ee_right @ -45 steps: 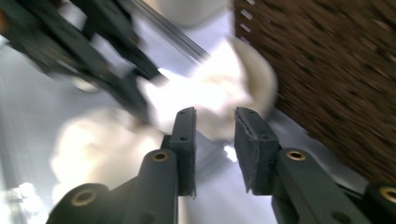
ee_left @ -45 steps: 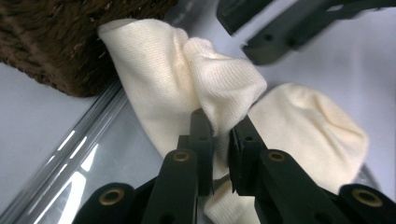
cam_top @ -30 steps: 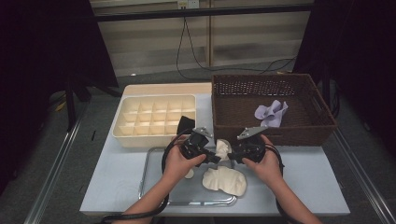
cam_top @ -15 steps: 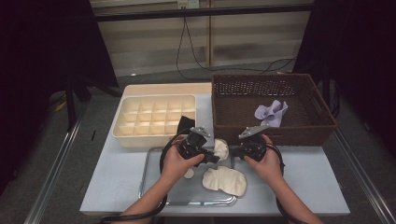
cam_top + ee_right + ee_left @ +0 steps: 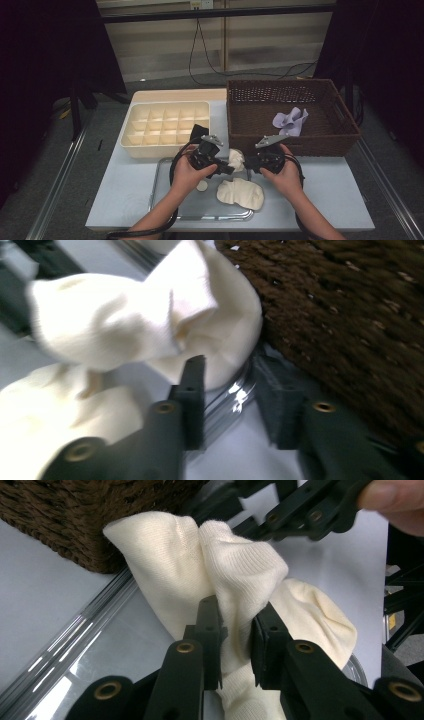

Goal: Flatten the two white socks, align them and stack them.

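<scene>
A cream sock (image 5: 236,159) hangs bunched just above the clear tray (image 5: 165,200), close to the brown basket. My left gripper (image 5: 231,169) is shut on its fabric; in the left gripper view the pads (image 5: 210,630) pinch a fold of the sock (image 5: 225,565). My right gripper (image 5: 248,164) faces it from the other side. Its jaws have just been opening and now stand open (image 5: 230,385), with nothing held between them and the sock (image 5: 150,320) just beyond the tips. A second cream sock (image 5: 241,194) lies flat on the tray.
The wicker basket (image 5: 290,84) at the back right holds a lilac cloth (image 5: 290,121). A cream compartment box (image 5: 167,125) stands at the back left with a black item (image 5: 200,131) by its corner. A small round pale piece (image 5: 202,185) lies on the tray.
</scene>
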Available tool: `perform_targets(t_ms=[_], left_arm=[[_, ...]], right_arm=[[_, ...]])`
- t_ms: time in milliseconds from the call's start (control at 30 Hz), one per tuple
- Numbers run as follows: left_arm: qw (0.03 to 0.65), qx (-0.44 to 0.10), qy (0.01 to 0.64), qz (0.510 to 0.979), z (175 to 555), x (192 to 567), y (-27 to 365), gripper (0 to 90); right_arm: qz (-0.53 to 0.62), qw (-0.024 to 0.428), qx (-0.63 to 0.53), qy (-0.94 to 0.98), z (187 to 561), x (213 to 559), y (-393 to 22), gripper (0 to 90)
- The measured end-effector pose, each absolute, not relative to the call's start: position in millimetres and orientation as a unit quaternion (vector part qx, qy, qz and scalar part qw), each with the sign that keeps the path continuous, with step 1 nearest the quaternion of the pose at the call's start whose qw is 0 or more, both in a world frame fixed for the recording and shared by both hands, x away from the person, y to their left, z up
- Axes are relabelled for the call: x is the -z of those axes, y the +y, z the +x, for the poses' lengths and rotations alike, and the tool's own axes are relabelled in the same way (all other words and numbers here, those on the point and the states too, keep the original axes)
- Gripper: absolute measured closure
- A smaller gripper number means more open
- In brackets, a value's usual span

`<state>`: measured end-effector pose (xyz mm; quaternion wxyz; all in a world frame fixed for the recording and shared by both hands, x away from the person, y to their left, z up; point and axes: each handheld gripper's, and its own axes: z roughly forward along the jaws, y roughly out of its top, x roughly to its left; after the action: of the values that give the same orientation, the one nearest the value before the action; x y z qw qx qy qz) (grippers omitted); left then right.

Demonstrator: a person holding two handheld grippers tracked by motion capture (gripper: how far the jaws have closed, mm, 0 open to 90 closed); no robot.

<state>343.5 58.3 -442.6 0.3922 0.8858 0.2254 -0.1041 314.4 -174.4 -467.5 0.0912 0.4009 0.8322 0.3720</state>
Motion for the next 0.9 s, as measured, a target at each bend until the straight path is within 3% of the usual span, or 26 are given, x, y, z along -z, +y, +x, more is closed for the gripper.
perform_targets(t_ms=[133, 267, 300, 367, 900], left_arm=[[0.386, 0.103, 0.226, 0.888, 344.4, 443.1, 58.9, 76.6], [0.396, 0.101, 0.231, 0.883, 345.2, 445.4, 60.2, 75.5], [0.394, 0.101, 0.233, 0.883, 345.3, 444.8, 61.5, 75.1], [0.388, 0.097, 0.237, 0.885, 346.3, 443.7, 64.5, 73.9], [0.368, 0.081, 0.294, 0.879, 352.6, 453.7, 83.7, 72.3]], right_arm=[[0.399, 0.098, -0.366, 0.835, 321.8, 473.4, -163.0, 56.2], [0.395, 0.122, -0.349, 0.841, 322.2, 472.6, -157.8, 76.4], [0.390, 0.127, -0.350, 0.842, 322.1, 472.1, -159.7, 84.9], [0.395, 0.081, -0.368, 0.838, 321.9, 470.9, -165.3, 85.1], [0.434, 0.055, -0.361, 0.824, 286.5, 465.6, -220.7, 84.9]])
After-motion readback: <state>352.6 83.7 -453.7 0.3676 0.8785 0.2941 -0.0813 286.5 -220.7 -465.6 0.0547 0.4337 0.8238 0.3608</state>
